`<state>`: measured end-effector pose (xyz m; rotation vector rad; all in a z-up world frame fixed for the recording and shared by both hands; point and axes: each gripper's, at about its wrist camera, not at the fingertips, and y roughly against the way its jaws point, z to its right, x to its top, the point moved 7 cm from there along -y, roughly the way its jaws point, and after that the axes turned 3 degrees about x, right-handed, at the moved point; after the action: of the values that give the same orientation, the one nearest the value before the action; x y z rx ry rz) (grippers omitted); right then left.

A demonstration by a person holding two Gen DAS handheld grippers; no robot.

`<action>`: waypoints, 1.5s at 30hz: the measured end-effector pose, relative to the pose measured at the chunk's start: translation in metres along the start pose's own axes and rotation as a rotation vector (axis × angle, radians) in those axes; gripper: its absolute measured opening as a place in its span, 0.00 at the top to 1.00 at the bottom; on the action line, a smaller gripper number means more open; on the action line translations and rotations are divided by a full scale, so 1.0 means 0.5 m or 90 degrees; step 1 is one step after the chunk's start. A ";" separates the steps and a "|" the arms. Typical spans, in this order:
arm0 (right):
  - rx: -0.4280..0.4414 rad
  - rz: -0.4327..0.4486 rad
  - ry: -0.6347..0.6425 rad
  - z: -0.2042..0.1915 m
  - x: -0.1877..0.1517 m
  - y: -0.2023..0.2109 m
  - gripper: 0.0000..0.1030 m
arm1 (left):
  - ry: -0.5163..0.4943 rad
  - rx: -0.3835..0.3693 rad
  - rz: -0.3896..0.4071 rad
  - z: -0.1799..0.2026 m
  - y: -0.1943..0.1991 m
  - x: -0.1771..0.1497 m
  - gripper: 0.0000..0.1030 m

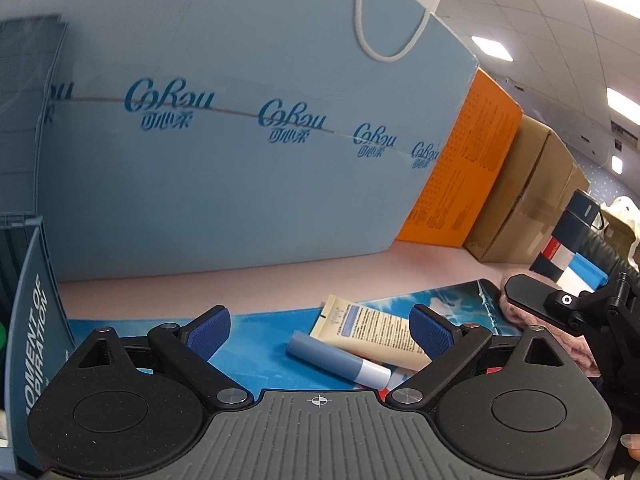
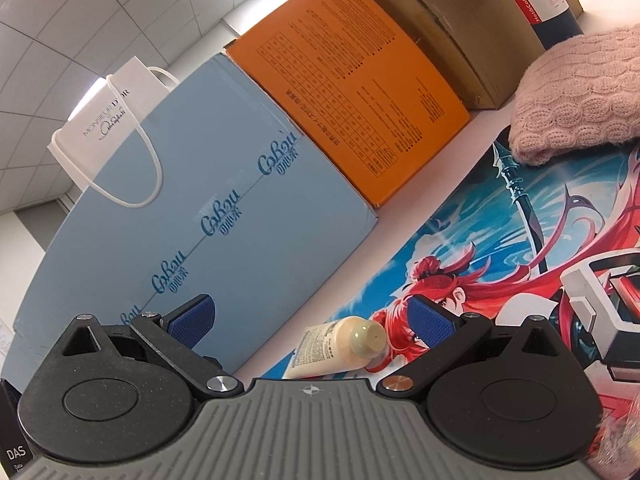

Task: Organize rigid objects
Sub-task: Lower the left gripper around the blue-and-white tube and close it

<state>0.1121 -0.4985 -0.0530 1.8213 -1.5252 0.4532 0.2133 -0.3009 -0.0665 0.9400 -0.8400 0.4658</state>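
Near mat's back edge, cream tube point(image 1: 372, 334) and blue stick point(image 1: 338, 362) lie touching, between my left gripper point(image 1: 320, 330) fingers. Both grippers spread wide, holding nothing (right gripper point(image 2: 310, 320) faces tube cap). Pick step, I judge: lower left, close on stick.

Bright, even light from ceiling panels point(image 1: 491, 47); shadows are soft. Strong fisheye bending at edges, corners black, far right perhaps slightly blurred.
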 end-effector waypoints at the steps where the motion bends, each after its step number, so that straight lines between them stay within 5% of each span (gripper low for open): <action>1: 0.000 -0.001 0.000 0.001 -0.001 -0.001 0.00 | 0.004 -0.002 -0.003 -0.002 -0.002 -0.001 0.05; 12: -0.006 -0.010 0.003 0.005 -0.006 -0.007 0.00 | 0.129 -0.042 -0.027 -0.061 -0.024 -0.002 0.07; 17: -0.013 -0.016 0.008 0.007 -0.010 -0.011 0.00 | 0.050 -0.029 -0.066 -0.022 -0.045 -0.027 0.07; 22: -0.021 -0.020 0.007 0.012 -0.015 -0.017 0.00 | 0.074 -0.018 -0.087 -0.004 -0.073 -0.032 0.09; 26: -0.015 -0.025 0.011 0.009 -0.017 -0.019 0.00 | 0.060 0.009 -0.089 0.011 -0.087 -0.031 0.28; 28: -0.011 -0.026 0.007 0.010 -0.017 -0.019 0.00 | 0.044 0.032 -0.086 0.015 -0.094 -0.031 0.49; 33: -0.011 -0.024 0.004 0.010 -0.016 -0.019 0.00 | -0.001 0.056 -0.080 0.027 -0.101 -0.035 0.63; 41: -0.009 -0.029 0.003 0.011 -0.018 -0.019 0.00 | -0.069 0.001 -0.124 0.047 -0.071 -0.053 0.65; 44: -0.009 -0.031 0.003 0.011 -0.019 -0.020 0.00 | -0.108 -0.035 -0.120 0.057 -0.059 -0.058 0.57; 45: -0.010 -0.033 0.003 0.011 -0.020 -0.020 0.00 | -0.114 -0.035 -0.116 0.058 -0.057 -0.058 0.39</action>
<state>0.1185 -0.4947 -0.0664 1.8418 -1.4710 0.4200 0.2029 -0.3403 -0.0950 1.0078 -0.9137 0.2027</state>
